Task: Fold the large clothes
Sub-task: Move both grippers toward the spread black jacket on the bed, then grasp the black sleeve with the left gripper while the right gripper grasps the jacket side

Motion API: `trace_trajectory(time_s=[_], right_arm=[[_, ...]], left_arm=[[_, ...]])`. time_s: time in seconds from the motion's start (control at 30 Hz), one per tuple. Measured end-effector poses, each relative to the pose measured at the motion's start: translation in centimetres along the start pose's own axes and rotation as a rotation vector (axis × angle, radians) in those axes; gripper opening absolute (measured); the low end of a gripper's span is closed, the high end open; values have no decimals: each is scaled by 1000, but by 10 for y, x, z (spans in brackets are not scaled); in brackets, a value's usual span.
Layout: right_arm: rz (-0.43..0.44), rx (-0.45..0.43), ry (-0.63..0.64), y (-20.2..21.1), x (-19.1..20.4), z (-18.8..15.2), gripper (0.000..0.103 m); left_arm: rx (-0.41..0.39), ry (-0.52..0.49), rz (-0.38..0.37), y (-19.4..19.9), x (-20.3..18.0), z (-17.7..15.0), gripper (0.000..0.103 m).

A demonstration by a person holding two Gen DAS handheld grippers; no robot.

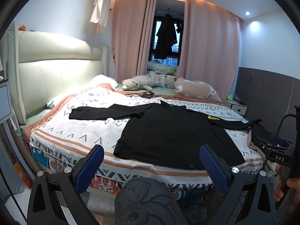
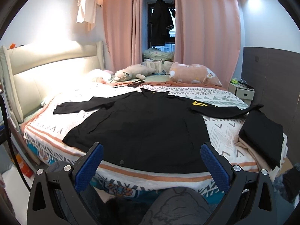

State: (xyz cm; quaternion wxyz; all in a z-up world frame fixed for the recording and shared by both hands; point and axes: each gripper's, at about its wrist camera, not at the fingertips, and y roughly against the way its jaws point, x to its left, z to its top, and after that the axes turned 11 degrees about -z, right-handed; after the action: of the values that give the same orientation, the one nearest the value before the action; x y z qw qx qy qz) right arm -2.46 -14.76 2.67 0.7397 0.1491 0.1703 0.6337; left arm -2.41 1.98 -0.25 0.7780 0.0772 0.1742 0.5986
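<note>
Gaping wide, jaws of the left gripper [image 1: 151,166] and the right gripper [image 2: 151,164] hold nothing, short of the bed's near edge. Item: large black long-sleeved button-front shirt [image 2: 138,129], spread flat on the patterned white-and-orange bedspread [image 2: 221,129], sleeves out to both sides. Handling, judged: soft, light, limp, prone to sliding. Grasp points: hem corners, cuffs, shoulder seams. Adjacent: folded black garment [image 2: 262,140], right.

A padded cream headboard [image 2: 48,65] stands left of the bed [image 2: 221,127]; beyond the bed, pink curtains [image 2: 204,28] frame a dark window [image 2: 161,18]; white walls, ceiling spotlights.
</note>
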Motion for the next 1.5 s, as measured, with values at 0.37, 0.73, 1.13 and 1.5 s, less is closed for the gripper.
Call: trace_trajectory(time_s=[0.37, 0.73, 1.13, 1.5], right_arm=[[27, 12, -16, 6, 9, -1, 103], [81, -6, -6, -2, 30, 12, 103], [165, 19, -9, -64, 69, 45, 103], [212, 65, -19, -145, 98, 90, 103]], left_arm=[[0, -1, 8, 14, 15, -2, 102], [10, 24, 38, 13, 36, 0, 102], [45, 53, 126, -27, 71, 25, 102], [52, 143, 170, -92, 118, 65, 102]])
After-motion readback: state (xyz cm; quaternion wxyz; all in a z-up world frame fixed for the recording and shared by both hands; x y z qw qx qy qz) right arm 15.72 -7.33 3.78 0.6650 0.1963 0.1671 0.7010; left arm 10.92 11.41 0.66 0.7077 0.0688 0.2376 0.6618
